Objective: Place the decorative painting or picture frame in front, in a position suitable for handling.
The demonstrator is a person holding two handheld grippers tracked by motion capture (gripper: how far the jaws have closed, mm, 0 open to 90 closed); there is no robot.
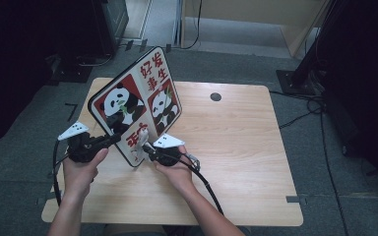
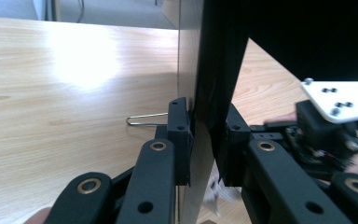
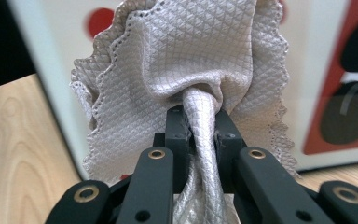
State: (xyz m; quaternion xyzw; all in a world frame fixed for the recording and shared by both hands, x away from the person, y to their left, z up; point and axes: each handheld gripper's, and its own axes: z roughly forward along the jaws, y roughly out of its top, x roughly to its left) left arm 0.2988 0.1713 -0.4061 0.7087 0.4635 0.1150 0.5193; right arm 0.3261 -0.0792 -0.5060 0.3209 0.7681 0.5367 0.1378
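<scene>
between left gripper jaws, panda board edge (upright), cloth in right gripper

A recording lab: bare wooden table, grey carpet, floor cables, dark equipment stands.

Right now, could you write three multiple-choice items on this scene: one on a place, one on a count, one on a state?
1. Where does the panda board stand?
A. at the table's left side
B. at its right edge
C. on the floor

2. How many pandas show on the board?
A. one
B. two
C. five

3. What does the right gripper do?
A. hangs open
B. pinches a grey cloth
C. holds a pen

Answers:
1 A, the high view shows it tilted on edge there.
2 B, two panda pictures show.
3 B, its fingers squeeze the bunched cloth against the board.
</scene>
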